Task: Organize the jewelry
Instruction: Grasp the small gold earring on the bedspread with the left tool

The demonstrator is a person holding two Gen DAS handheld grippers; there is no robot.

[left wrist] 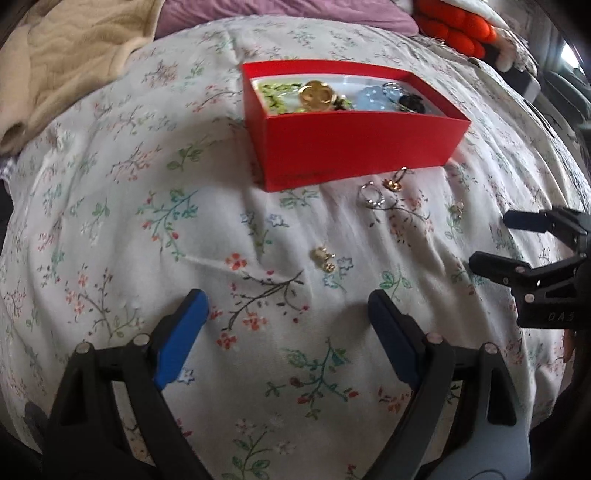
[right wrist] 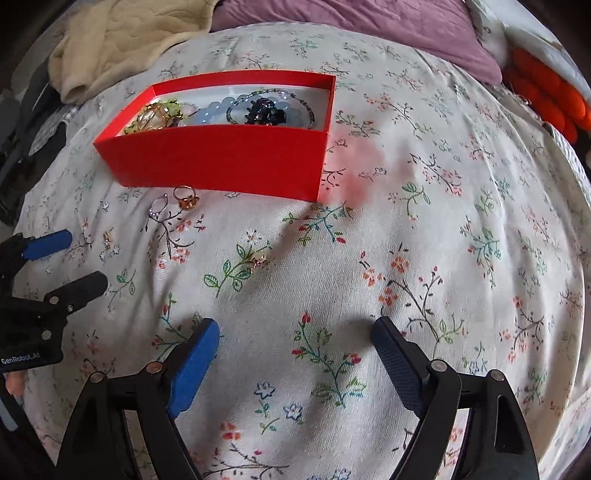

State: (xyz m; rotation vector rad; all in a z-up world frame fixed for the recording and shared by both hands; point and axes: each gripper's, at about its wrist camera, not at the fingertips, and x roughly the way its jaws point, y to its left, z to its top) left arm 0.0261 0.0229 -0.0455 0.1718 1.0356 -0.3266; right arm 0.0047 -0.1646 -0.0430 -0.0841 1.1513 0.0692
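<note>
A red box (left wrist: 354, 147) (right wrist: 221, 162) sits on the floral bedsheet and holds bracelets and gold pieces. Loose on the sheet in front of it lie a gold ring (left wrist: 393, 183) (right wrist: 185, 199), a silver ring (left wrist: 373, 197) (right wrist: 159, 208), small gold earrings (left wrist: 324, 258) (right wrist: 259, 258) and another small earring (left wrist: 456, 210) (right wrist: 107, 238). My left gripper (left wrist: 288, 306) is open and empty, just short of the gold earrings. My right gripper (right wrist: 295, 332) is open and empty over bare sheet; it also shows in the left wrist view (left wrist: 487, 240).
A beige blanket (left wrist: 62, 62) lies at the back left, a purple pillow (right wrist: 369, 22) at the back, and an orange knitted item (right wrist: 546, 88) at the back right. The floral sheet (right wrist: 443, 221) covers the bed.
</note>
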